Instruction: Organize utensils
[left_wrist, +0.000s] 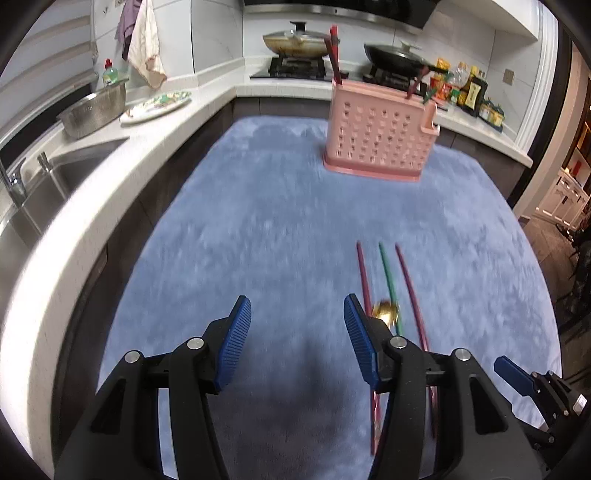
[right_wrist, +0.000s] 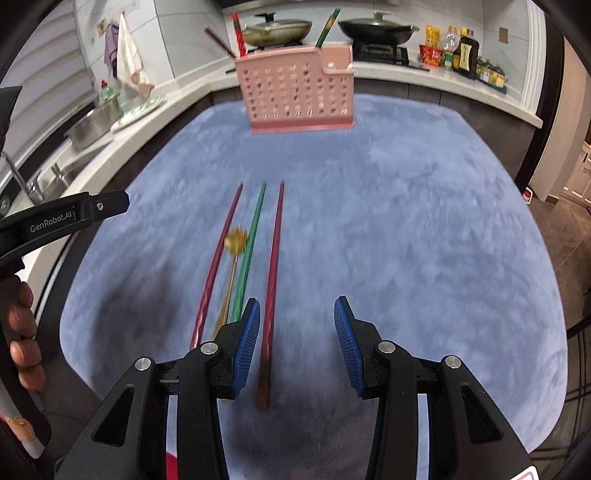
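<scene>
our right gripper (right_wrist: 297, 343) hangs spread and empty, nearer than the left, over the red chopstick (right_wrist: 272, 273) lying lengthwise toward the pink basket (right_wrist: 299, 88).

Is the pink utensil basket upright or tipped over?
Upright: the pink utensil basket stands on its base on the blue mat, with chopsticks poking out the top.

Both grippers same build: black plastic linkage arms w/ triangular cut-outs, round silver screws at pivots, blue ribbed pads (left_wrist: 236, 341) on fingertips. Left gripper (left_wrist: 297, 339) and right gripper (right_wrist: 297, 341) look identical. In right wrist view the left unit's black side bar reads "GenRobot.AI" in white; person's left hand (right_wrist: 22, 339) shows bare brownish skin, fingers curled on handle
</scene>
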